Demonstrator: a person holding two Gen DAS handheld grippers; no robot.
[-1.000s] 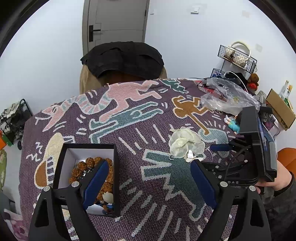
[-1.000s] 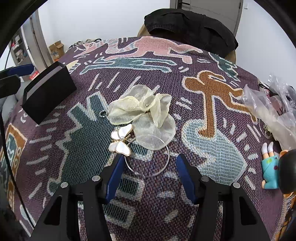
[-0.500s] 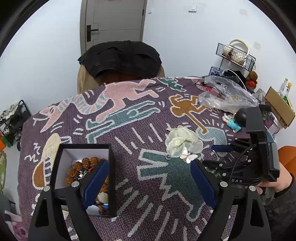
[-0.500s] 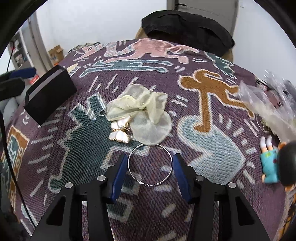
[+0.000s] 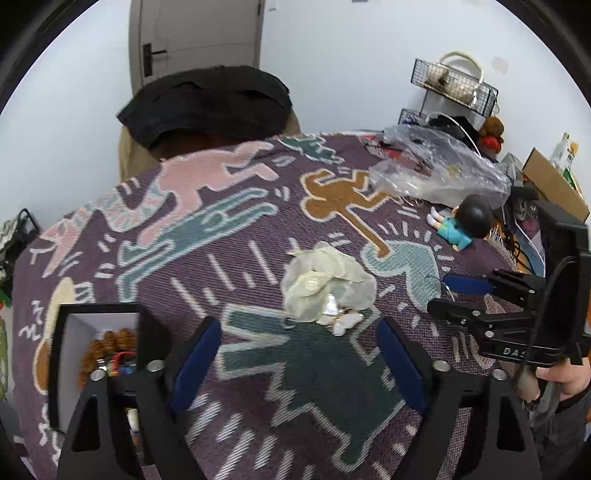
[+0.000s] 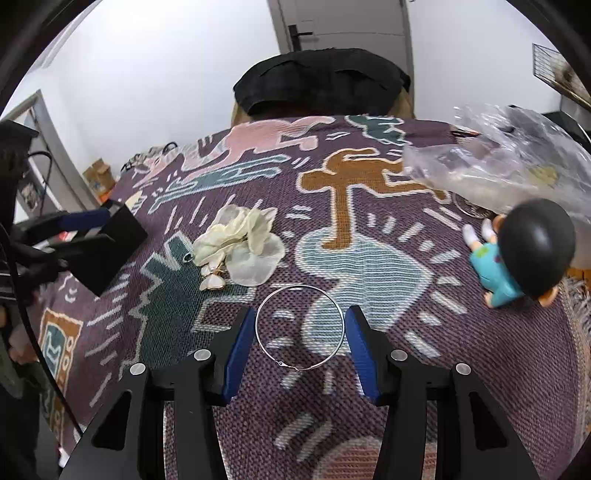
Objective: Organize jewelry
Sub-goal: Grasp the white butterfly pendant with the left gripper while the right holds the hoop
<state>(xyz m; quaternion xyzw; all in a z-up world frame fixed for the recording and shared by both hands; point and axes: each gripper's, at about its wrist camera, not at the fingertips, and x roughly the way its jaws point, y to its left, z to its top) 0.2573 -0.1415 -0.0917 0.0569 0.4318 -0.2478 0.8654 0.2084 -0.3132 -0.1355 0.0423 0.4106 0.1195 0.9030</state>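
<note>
Hoop (image 6: 300,326) now clamped in right hand-held gripper (image 6: 300,341), away from flower (image 6: 240,243); left (image 5: 295,358) wide, narrowing.

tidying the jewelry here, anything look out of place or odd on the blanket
A toy figure lies on its side among the jewelry, beside a crumpled plastic bag. The silver hoop sits between the right tongs; the butterfly earring is half tucked under the cream fabric flower.

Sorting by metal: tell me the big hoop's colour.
Silver; the hoop shows best in the right wrist view.

Home room: patterned woven blanket (image 5: 258,369), door (image 5: 195,33), doll (image 6: 517,254), handbag rack (image 5: 458,85).
</note>
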